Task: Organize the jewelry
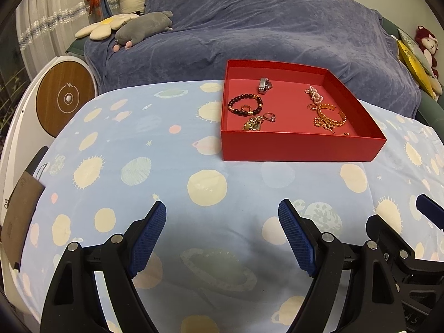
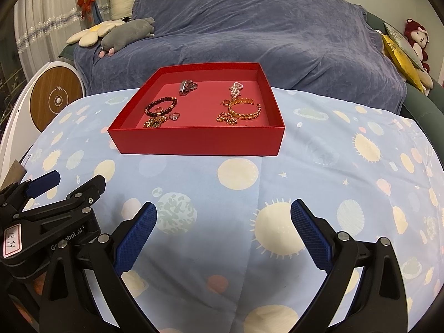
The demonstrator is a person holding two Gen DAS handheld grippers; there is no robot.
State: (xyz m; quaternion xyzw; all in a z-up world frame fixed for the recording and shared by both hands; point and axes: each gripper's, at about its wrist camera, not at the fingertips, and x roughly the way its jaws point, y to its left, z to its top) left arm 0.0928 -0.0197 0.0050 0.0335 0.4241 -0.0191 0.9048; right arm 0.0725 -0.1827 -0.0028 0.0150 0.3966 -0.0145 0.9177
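**Two open grippers waiting short of the jewelry box**

Two grippers are hovering over the planet-print cloth (image 2: 319, 166), and I am keeping both well back from the red box (image 2: 199, 143). The left gripper (image 1: 222, 236) is spread wide with nothing between its blue pads (image 1: 147, 238); the right gripper (image 2: 223, 233) is standing just as wide and just as empty. They are sitting side by side, each showing at the edge of the other's view, which I judge to be a resting stance that is giving both cameras a clear look into the box.

All the jewelry I can see is lying inside that box, none on the cloth. The pieces are falling into two loose groups. On the left side, the dark bead bracelet (image 2: 161, 106) is circling a small ring, with a stone ring (image 2: 174, 116) and a tangle of gold links (image 2: 155, 123) just beside it, and a silver clasp piece (image 2: 187, 87) farther back. On the right, the gold cuff (image 2: 244, 108) is touching a gold chain (image 2: 226, 118), and a pearl piece (image 2: 236, 88) is lying behind them.

I am reading this grouping as sorting that is finished or nearly so. The near wall is hiding the floor just behind it, so I cannot tell what lies there.
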